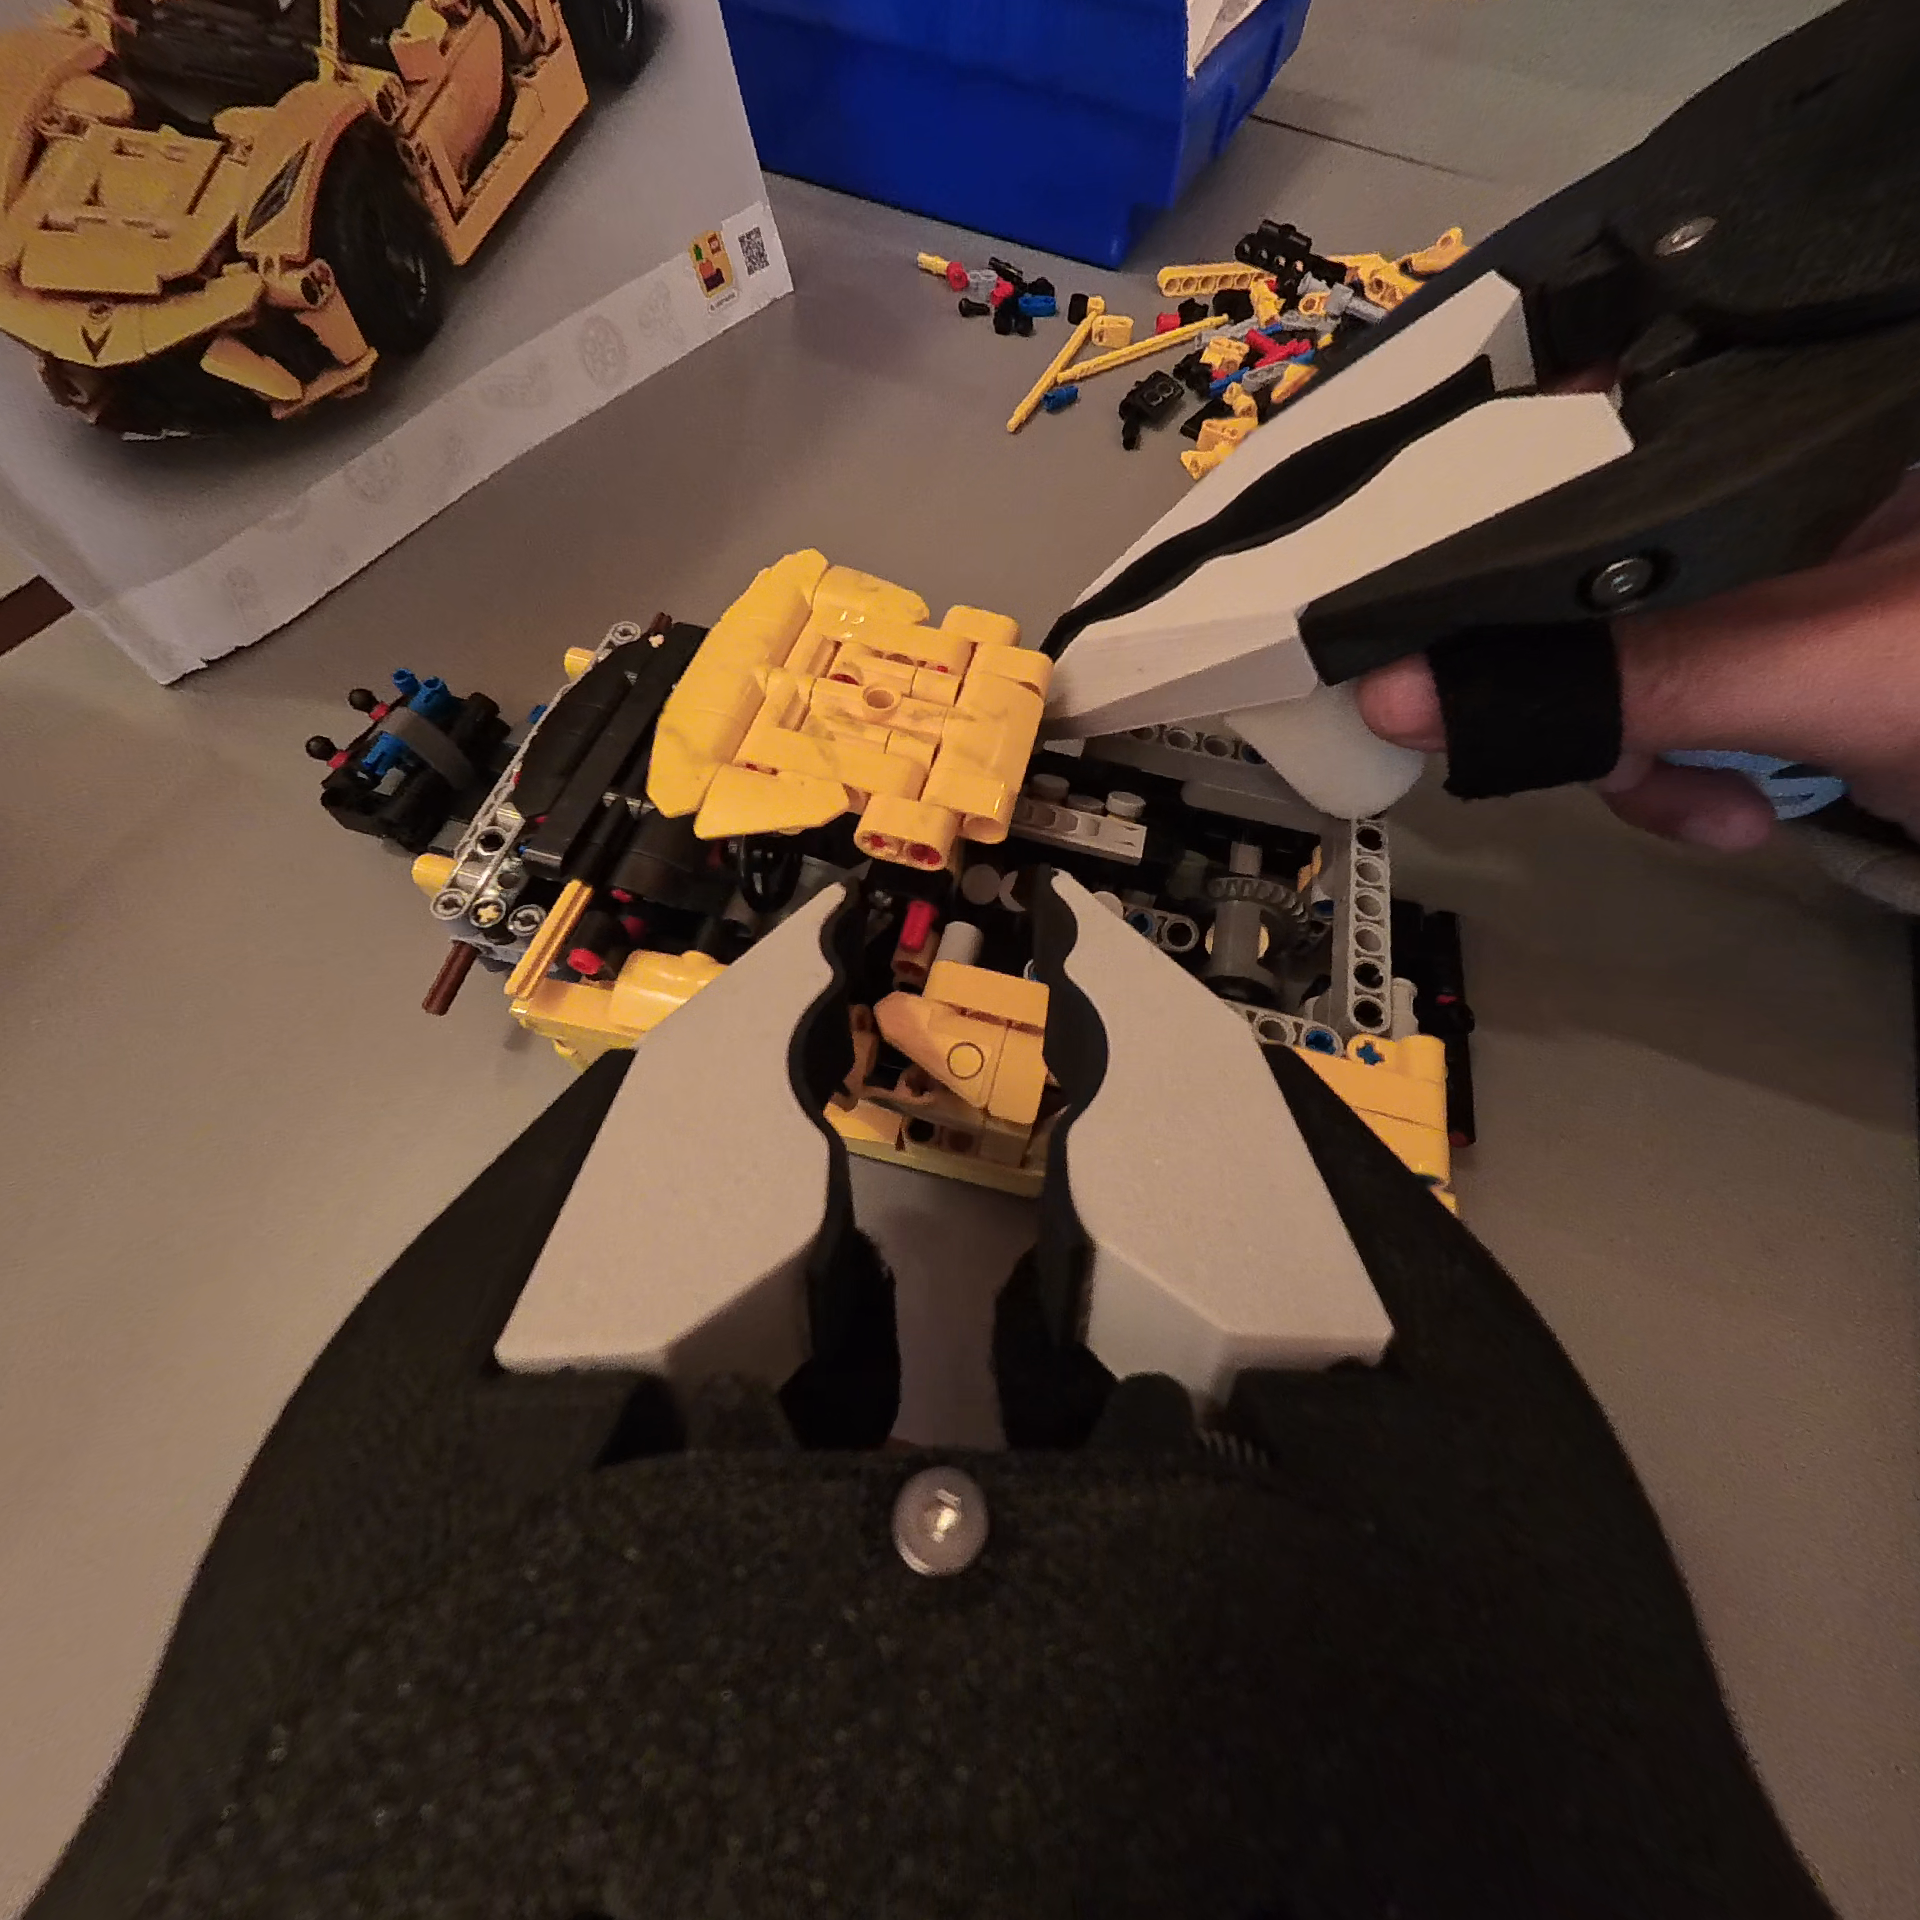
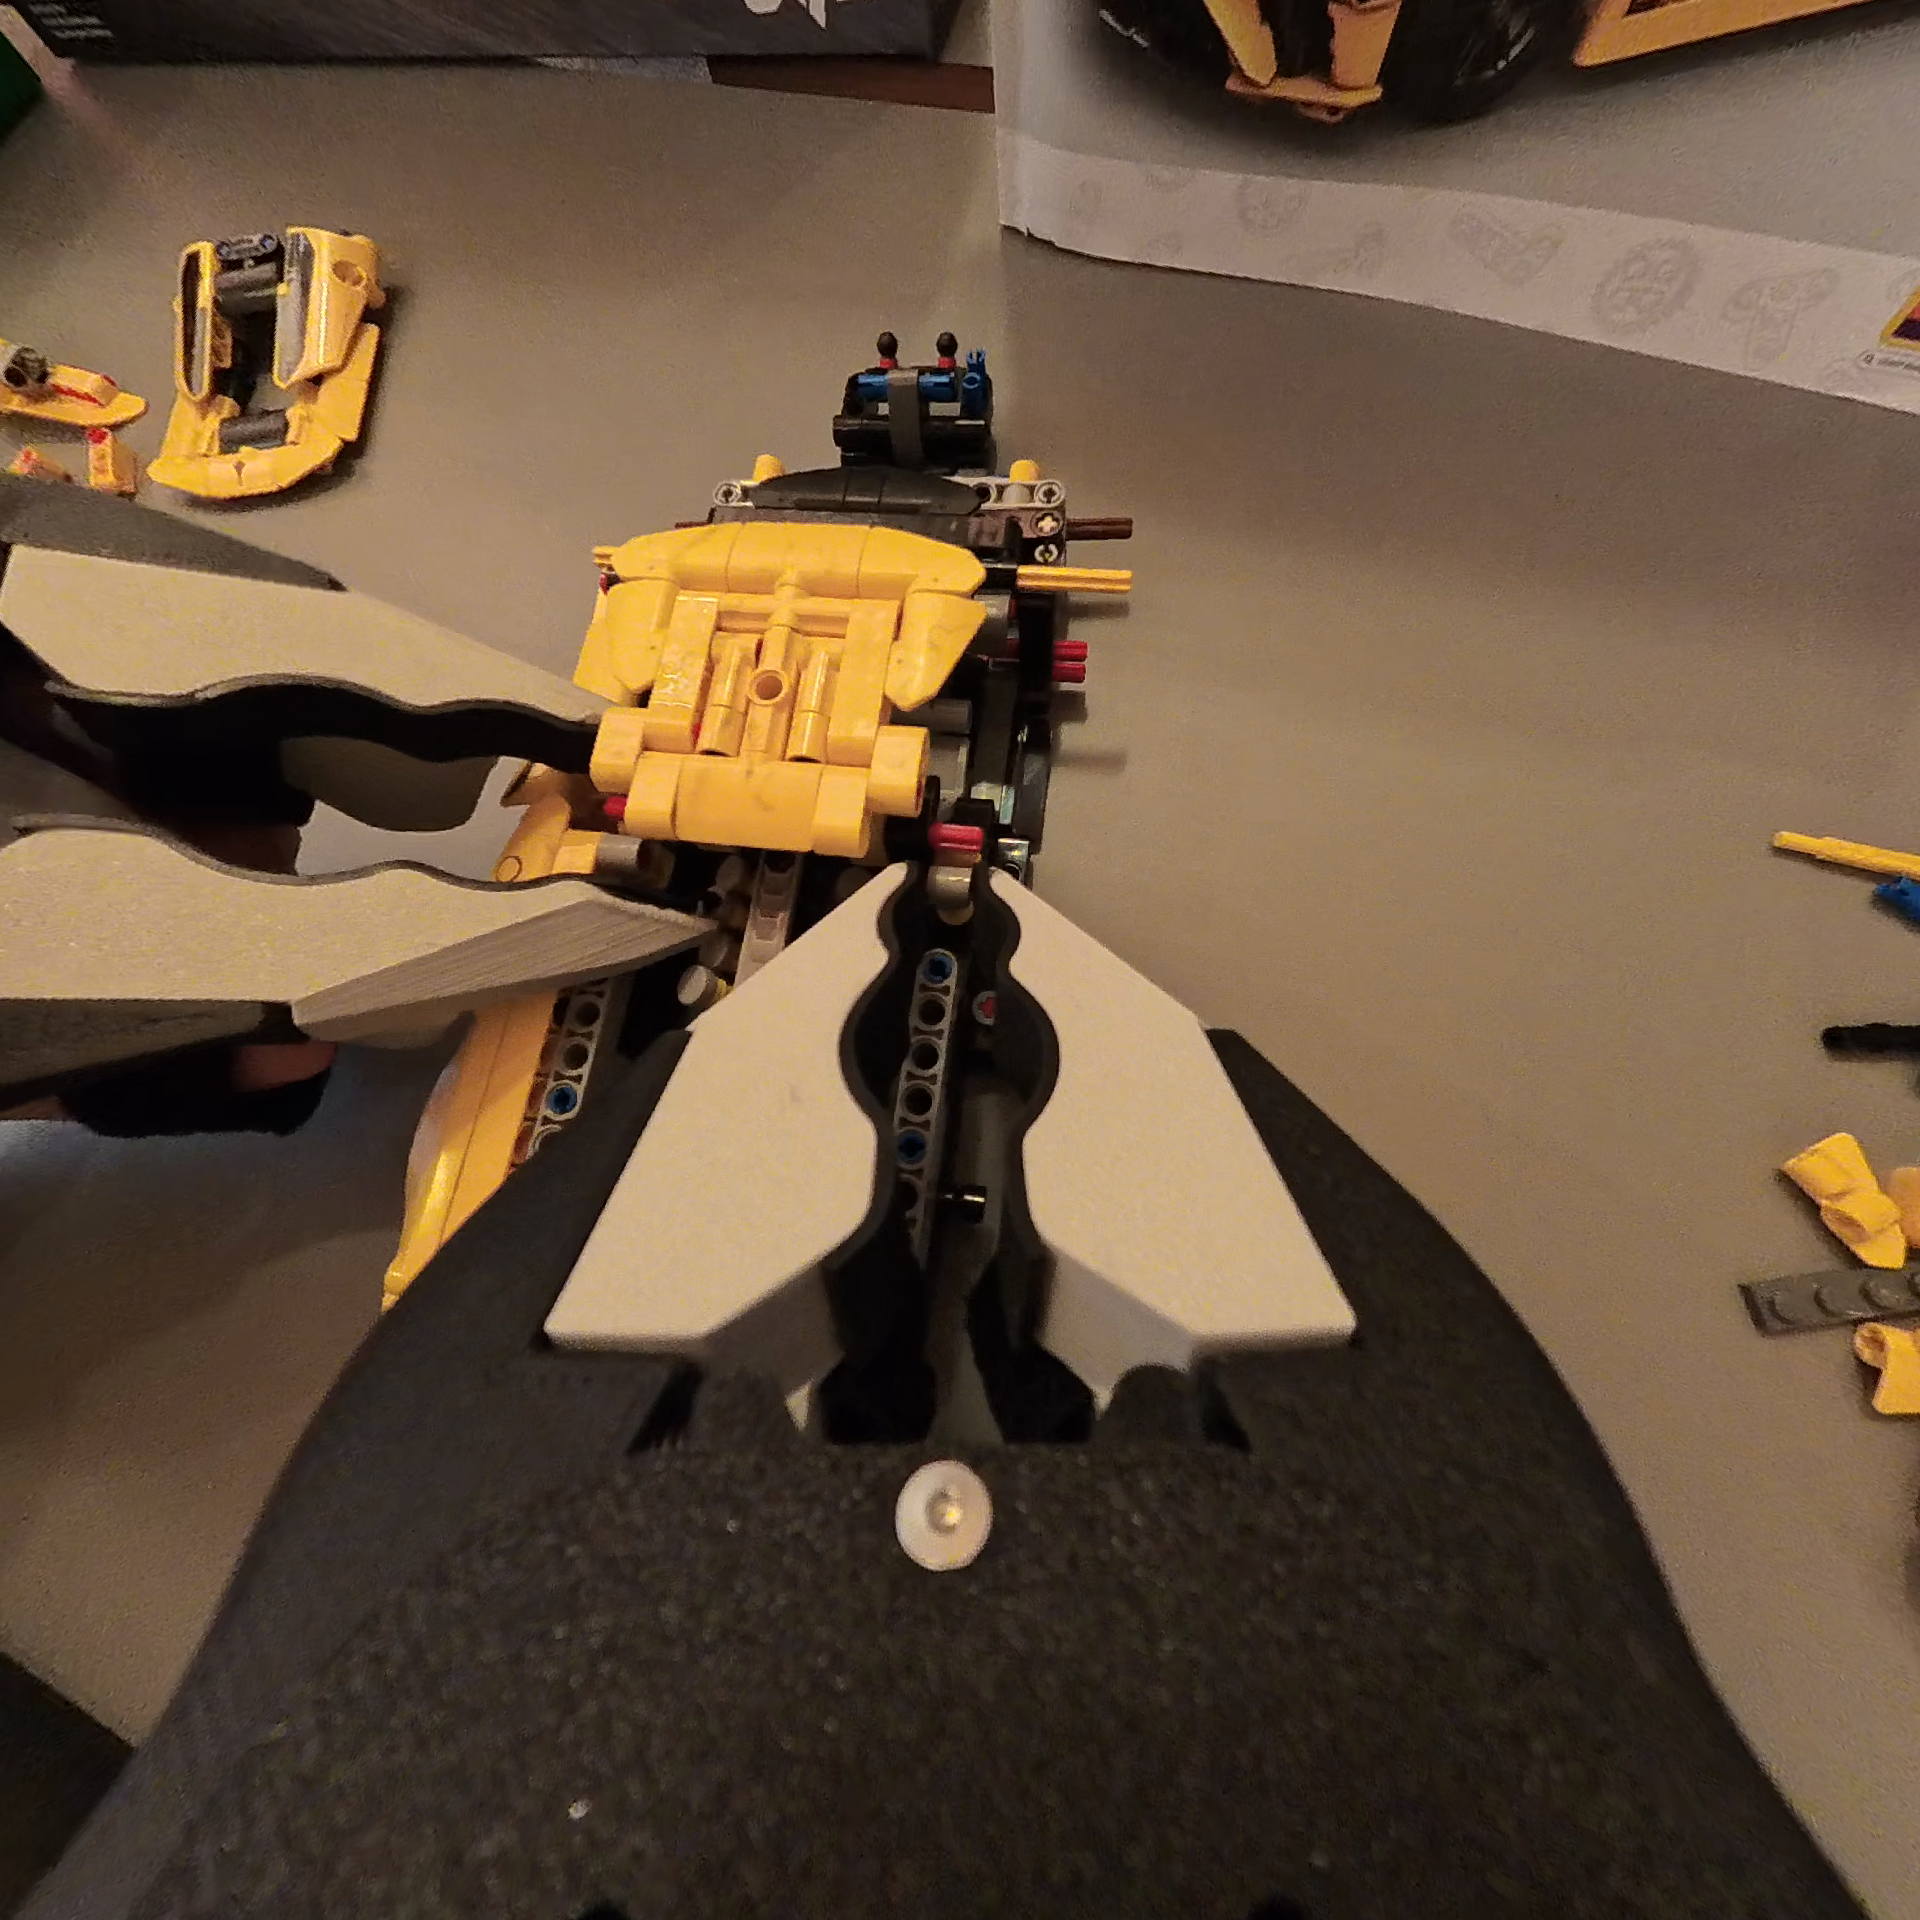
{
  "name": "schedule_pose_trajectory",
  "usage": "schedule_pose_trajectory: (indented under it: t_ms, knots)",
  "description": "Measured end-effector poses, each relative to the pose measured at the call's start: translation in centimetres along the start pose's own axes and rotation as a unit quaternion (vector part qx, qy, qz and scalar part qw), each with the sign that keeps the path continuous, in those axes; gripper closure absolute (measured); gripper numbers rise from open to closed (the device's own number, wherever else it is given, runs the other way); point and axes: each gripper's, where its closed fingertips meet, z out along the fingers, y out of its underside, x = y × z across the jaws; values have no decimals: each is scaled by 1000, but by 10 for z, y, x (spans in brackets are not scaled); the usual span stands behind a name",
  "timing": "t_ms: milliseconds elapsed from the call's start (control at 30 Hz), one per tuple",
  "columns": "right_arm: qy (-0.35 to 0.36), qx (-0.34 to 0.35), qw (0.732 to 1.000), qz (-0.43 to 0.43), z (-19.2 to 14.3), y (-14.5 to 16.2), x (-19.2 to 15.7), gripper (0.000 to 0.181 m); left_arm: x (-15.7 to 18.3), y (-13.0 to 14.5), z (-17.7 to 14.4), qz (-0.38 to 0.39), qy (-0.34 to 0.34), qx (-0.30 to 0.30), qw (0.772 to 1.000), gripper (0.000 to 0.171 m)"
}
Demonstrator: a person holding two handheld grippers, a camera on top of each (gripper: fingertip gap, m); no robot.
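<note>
The chassis (image 1: 935, 914), a half-built brick car, lies on the grey table (image 1: 260, 1039) with a yellow panel (image 1: 852, 707) on top. In the left wrist view, the left gripper (image 1: 948, 914) hangs over the chassis's near side, its two fingers (image 1: 717, 1132) apart around a small yellow sub-block without clearly touching it. The right gripper (image 1: 1055, 675) comes in from the right, fingertips at the panel's right edge; whether they pinch it, I cannot tell. Only this view shows one blue bin (image 1: 987, 114), one printed sheet (image 1: 343, 312) picturing a yellow car, and a pile of loose parts (image 1: 1247, 322).

In the right wrist view, the right gripper (image 2: 948, 883) has its fingers (image 2: 758, 1122) narrowly apart over a grey holed beam (image 2: 925, 1060), tips by a red pin (image 2: 956, 836). The left gripper (image 2: 644, 821) has its fingers spread beside the panel (image 2: 769, 696). Only here shows one yellow car-body section (image 2: 270, 364) far left and scattered bits at the right edge (image 2: 1860, 1226).
</note>
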Motion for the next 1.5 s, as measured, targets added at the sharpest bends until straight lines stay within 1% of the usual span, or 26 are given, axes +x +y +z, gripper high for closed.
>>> schedule_pose_trajectory:
  t_ms: [167, 200, 233, 267, 300, 333, 400, 467, 567, 600, 667, 733, 767, 833, 900, 933, 967, 1000, 1067, 1133, 1200, 1267, 1367, 1400, 1433, 1500]
  knots:
    - [-8, 37, 999, 15, -4, -3, 0, 177, 3, 2, 1, -21, 16, -9, 1000, 142]
    - [-9, 62, 998, 14, -9, -9, -1, 176, 4, 3, 1, -18, 15, -11, 1000, 142]
    - [-2, 119, 993, 17, -25, -28, 1, 177, 4, 3, 1, -13, 8, -14, 1000, 142]
    - [16, 150, 989, 4, -39, -43, 5, 177, 4, 3, 1, -12, 4, -14, 1000, 142]
    - [43, 175, 984, -10, -49, -55, 13, 177, 4, 3, 1, -13, 3, -14, 1000, 142]
    - [41, 172, 984, -9, -49, -57, 17, 176, 4, 3, 1, -17, 8, -13, 1000, 142]
    - [-28, 179, 983, 34, -50, -60, 12, 176, 4, 3, 2, -26, 17, -9, 999, 142]
    - [-67, 200, 976, 55, -57, -64, 18, 176, 4, 3, 1, -23, 16, -4, 1000, 142]
    - [-153, 195, 961, 125, -70, -61, 40, 176, 4, 2, 1, -25, 16, -3, 1000, 142]
    - [-155, 186, 959, 145, -75, -56, 58, 176, 4, 2, 1, -22, 17, -1, 1000, 142]
    - [-114, 112, 977, 144, -76, -27, 104, 175, 4, 2, 0, -21, 24, 6, 999, 142]
    - [-26, 73, 988, 130, -84, -3, 161, 175, 5, 2, 0, -19, 28, 9, 999, 142]
    - [-20, 55, 990, 130, -88, 6, 178, 175, 6, 2, -1, -7, 31, 12, 999, 142]
    - [-30, 5, 989, 146, -90, 26, 200, 175, 7, 2, -2, -3, 40, 16, 999, 142]
    - [-21, -25, 990, 136, -90, 40, 218, 174, 7, 1, -2, -30, 46, 22, 998, 142]
    - [-13, -29, 991, 132, -91, 44, 225, 173, 7, 0, -3, -40, 49, 22, 998, 143]
    - [-12, -34, 991, 126, -93, 45, 227, 165, 7, 1, -3, -43, 49, 20, 998, 143]
    - [-6, -38, 992, 116, -96, 46, 230, 161, 5, 1, -4, -42, 46, 18, 998, 149]
    - [34, -5, 995, 91, -110, 33, 239, 164, 5, 3, -6, -36, 43, 10, 998, 152]
    - [50, 37, 995, 83, -126, 15, 236, 166, 5, 2, -6, -26, 30, 8, 999, 152]
    - [46, 49, 995, 67, -132, 4, 219, 160, 5, 2, -6, -28, 25, 3, 999, 152]
    - [-15, 71, 996, 47, -125, -12, 171, 157, 4, 2, -5, -55, 23, 1, 998, 152]
    - [-149, 72, 986, 20, -94, -18, 60, 155, 4, 1, -4, -77, 0, 12, 997, 152]
    - [-164, 69, 984, 1, -82, -13, 29, 153, 5, 1, -5, -68, 0, 13, 998, 152]
    - [-155, 62, 986, -24, -69, -5, 8, 154, 9, 1, -7, -52, 11, 12, 998, 150]
    - [-118, 52, 989, -67, -48, 11, -14, 157, 6, -4, -18, -46, 21, 31, 998, 143]
